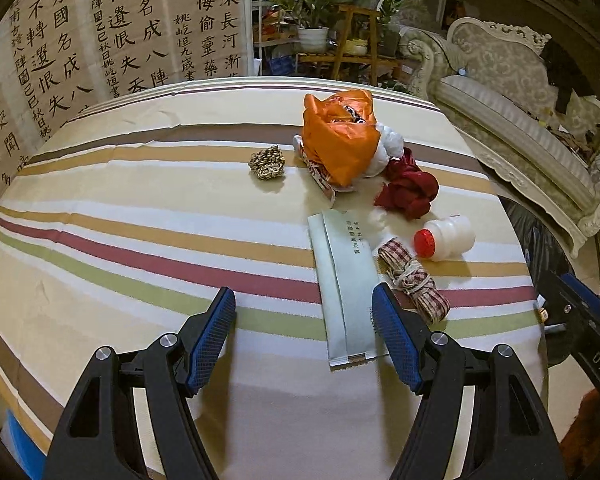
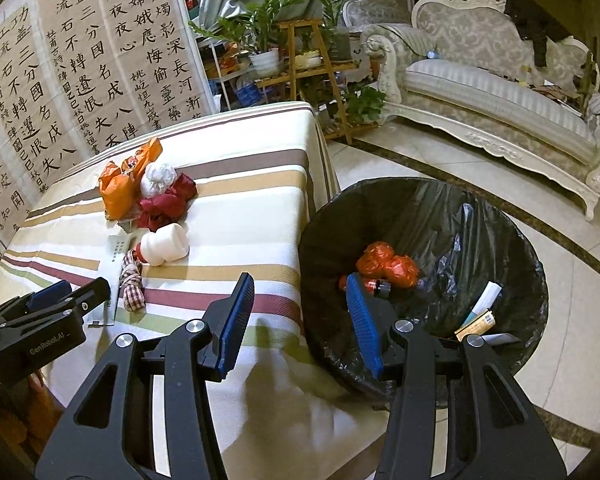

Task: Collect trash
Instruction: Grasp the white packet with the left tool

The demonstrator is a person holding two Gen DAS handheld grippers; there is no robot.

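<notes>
Both grippers empty over the striped counter, trash bin beside it

We see the left gripper (image 1: 304, 320) above the counter (image 1: 140, 240) with its jaws apart and nothing between them; its right finger stands just over the edge of a pale green packet (image 1: 342, 280) lying flat on the cloth. Beside the packet lie a checked ribbon bundle (image 1: 414, 276) and a white bottle with a red cap (image 1: 446, 238) on its side; farther back are a dark red cloth (image 1: 408, 186), an orange bag (image 1: 338, 140), a white wad (image 1: 388, 146) and a small golden ornament (image 1: 267, 163). Our right gripper (image 2: 300, 312) hangs at the counter's edge, jaws apart and empty, one finger over the cloth, the other over the black-lined bin (image 2: 500, 220), which holds orange wrappers (image 2: 386, 264) and small boxes (image 2: 478, 318)
</notes>
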